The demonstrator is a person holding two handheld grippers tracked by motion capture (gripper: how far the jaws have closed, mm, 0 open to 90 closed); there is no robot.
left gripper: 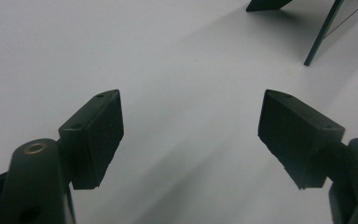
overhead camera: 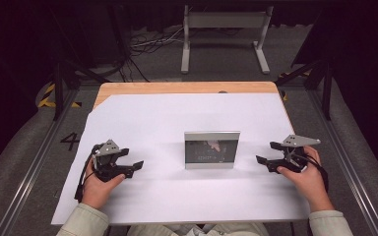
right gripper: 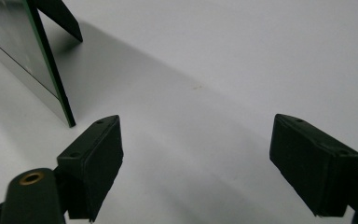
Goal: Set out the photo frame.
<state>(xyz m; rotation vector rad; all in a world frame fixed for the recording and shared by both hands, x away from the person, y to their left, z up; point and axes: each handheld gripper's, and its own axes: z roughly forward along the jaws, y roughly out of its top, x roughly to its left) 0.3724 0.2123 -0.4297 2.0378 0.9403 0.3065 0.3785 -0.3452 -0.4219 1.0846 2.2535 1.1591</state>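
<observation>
**Both grippers flank a standing frame, jaws wide**

Here's the scene from the high view: a small silver-edged picture frame (overhead camera: 211, 149) stands upright in the middle of the white sheet (overhead camera: 177, 118) that covers most of the wooden tabletop (overhead camera: 128, 88). Its dark glass face is turned toward the person and it leans back a touch.

Over on the left, the left gripper (overhead camera: 137, 165) sits low over the sheet, well apart from the frame, held in the person's left hand (overhead camera: 98, 184). Its jaws are spread wide with nothing between them, and the left gripper view confirms it: bare white sheet in the gap, the frame's edge (left gripper: 335, 28) and its dark back stand (left gripper: 265, 4) off at the top right.

On the other side, the right gripper (overhead camera: 262, 153) points in at the frame from the right, gripped by the right hand (overhead camera: 310, 177). Jaws apart there too, holding nothing. In the right gripper view the frame's side edge (right gripper: 51, 70) rises at the upper left, near the one jaw but not touching it, with the prop stand (right gripper: 60, 16) angled out behind it.
</observation>
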